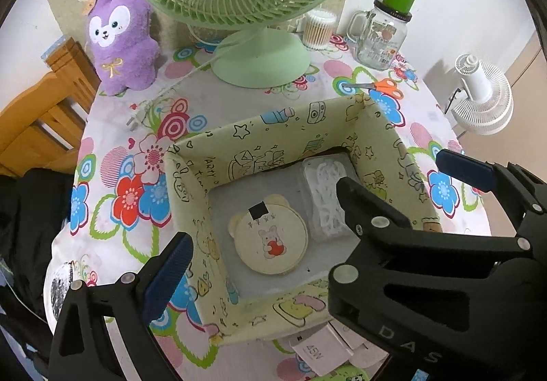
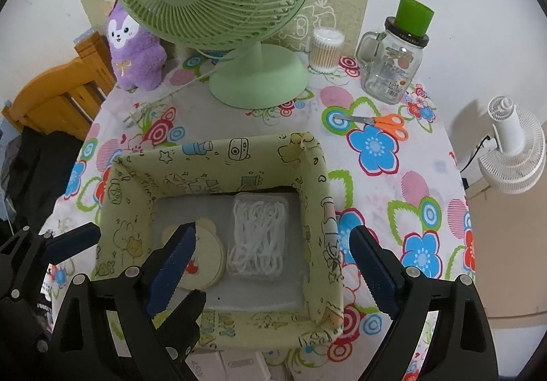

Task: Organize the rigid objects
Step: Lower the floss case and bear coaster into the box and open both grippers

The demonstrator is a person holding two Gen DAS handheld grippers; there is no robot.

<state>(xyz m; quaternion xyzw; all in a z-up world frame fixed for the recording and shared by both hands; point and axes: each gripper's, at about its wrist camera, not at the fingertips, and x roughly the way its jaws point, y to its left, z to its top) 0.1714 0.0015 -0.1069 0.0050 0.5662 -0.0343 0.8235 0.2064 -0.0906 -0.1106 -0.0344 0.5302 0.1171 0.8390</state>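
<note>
**A:** Left wrist view first. How many things are in the fabric box [image 1: 283, 138]?

**B:** Two. One round bear-eared disc [image 1: 270, 237] lies flat on the box floor toward its near-left corner. One clear case of white picks [image 1: 321, 182] lies beside it, against the right wall. The box stands at the near edge of the table [image 1: 116, 254].

**A:** And the left gripper [image 1: 273, 244]?

**B:** It hangs above the box. One blue pad [image 1: 167, 278] sits far out to the left, so the fingers look spread, with nothing pinched. The other finger is hidden behind the right gripper [image 1: 391, 169], which reaches in over the box's right wall.

**A:** What is outside the box?

**B:** Along the table's far edge there is one green fan [image 1: 253, 5], one purple plush [image 1: 119, 36], one tub of cotton swabs [image 1: 319, 29] and one glass mug jar [image 1: 379, 36]. One pair of orange scissors [image 1: 379, 86] lies toward the right edge. Small pale cartons [image 1: 318, 350] sit at the near edge; I cannot count them.

**A:** Now the right wrist view.

**B:** The right gripper's two fingers are spread wide and hold nothing. One finger is over the disc and the other is outside the right wall. The box holds the same two items, disc on the left and case on the right, just apart. Off the table I count one white fan [image 2: 512, 148] and one wooden chair [image 2: 65, 97].
</note>
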